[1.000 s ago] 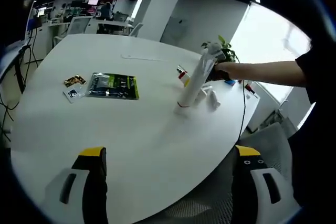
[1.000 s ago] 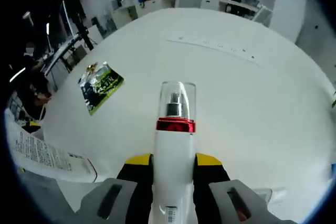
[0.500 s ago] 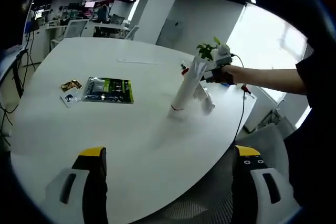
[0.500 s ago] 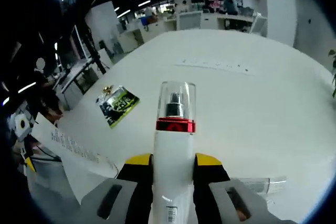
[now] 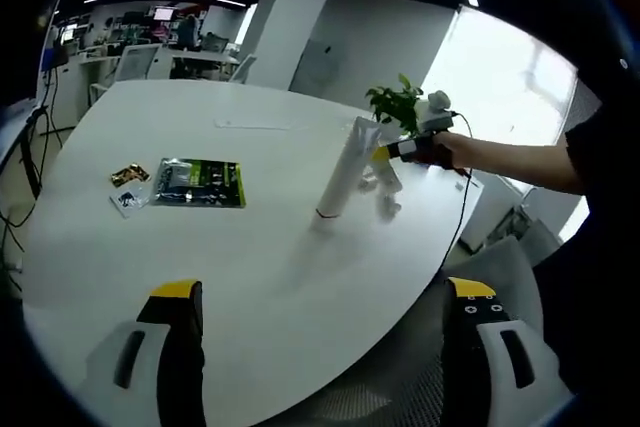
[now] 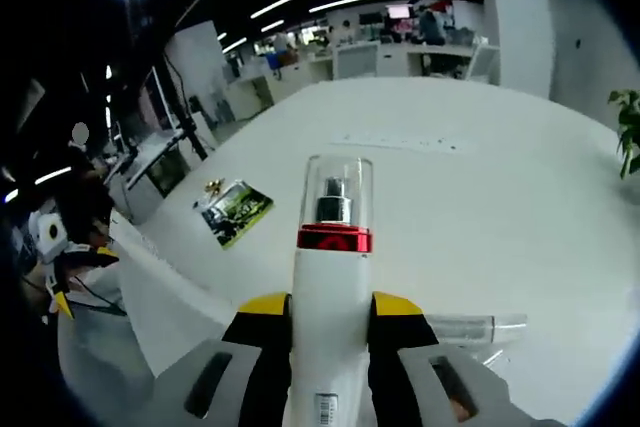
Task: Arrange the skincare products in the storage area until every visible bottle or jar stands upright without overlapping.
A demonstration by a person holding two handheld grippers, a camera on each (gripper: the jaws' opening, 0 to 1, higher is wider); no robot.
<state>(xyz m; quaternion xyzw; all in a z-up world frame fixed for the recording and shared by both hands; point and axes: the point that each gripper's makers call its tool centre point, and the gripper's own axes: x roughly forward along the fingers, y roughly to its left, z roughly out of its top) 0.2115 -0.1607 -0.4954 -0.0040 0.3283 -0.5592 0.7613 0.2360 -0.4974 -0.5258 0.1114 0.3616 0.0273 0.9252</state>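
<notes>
Your right hand-held gripper [image 6: 330,315] is clamped on the white spray bottle [image 6: 331,287], its yellow-tipped jaws pressed against both sides of the body, and the bottle's clear cap with the red collar points straight ahead of the jaws. In the left gripper view you can see that same bottle [image 5: 345,171] out ahead and to the right of your left hand-held gripper [image 5: 325,332], tilted over with the cap end down at the white surface [image 5: 250,257] and your right one [image 5: 405,148] gripping the other end at the end of your outstretched arm. Your left hand-held gripper is spread wide with nothing between the jaws, hovering at the near edge of the surface. A second, clear-capped tube [image 6: 470,327] lies flat on the surface just to the right of your right jaws; it shows as a small white item [image 5: 385,197] right beside the tilted bottle. Far off to the left of both hand-held grippers there's a green printed packet [image 5: 197,183] lying flat, with a couple of small sachets [image 5: 127,187] touching or just beside its far-left edge. A potted plant [image 5: 396,104] sits behind the bottle.
</notes>
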